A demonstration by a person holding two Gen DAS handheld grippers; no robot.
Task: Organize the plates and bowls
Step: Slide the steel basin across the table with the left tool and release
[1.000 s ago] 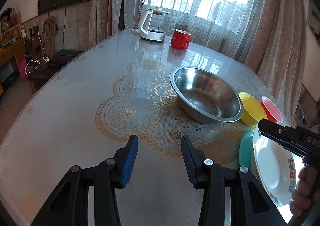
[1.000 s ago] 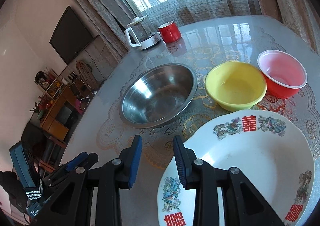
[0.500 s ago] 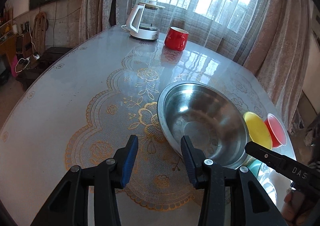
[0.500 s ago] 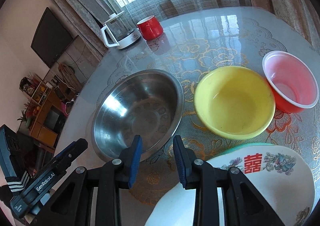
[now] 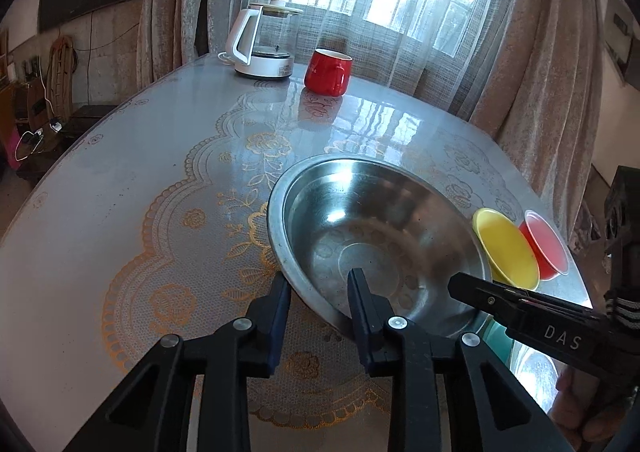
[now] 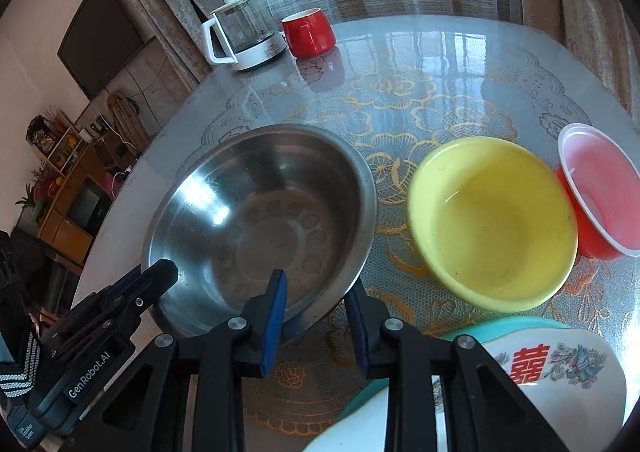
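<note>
A large steel bowl (image 5: pixel 372 236) (image 6: pixel 264 219) sits on the glass-topped table. My left gripper (image 5: pixel 318 278) is open, its jaws straddling the bowl's near-left rim. My right gripper (image 6: pixel 316 288) is open and straddles the bowl's near-right rim. A yellow bowl (image 6: pixel 492 219) (image 5: pixel 506 248) stands right of the steel bowl, and a red plastic bowl (image 6: pixel 600 191) (image 5: pixel 546 244) beside that. A white patterned plate (image 6: pixel 560 368) lies on a teal plate (image 6: pixel 516 326) at the near right.
A white-based glass kettle (image 5: pixel 264 47) (image 6: pixel 240 35) and a red mug (image 5: pixel 328 71) (image 6: pixel 308 31) stand at the table's far edge by the curtained window. The table (image 5: pixel 120 179) has a lace-pattern cover. A cabinet and shelves stand left of the table.
Both grippers have moved forward from near the plates to the steel bowl, and their open jaws now straddle its near rim from either side.
</note>
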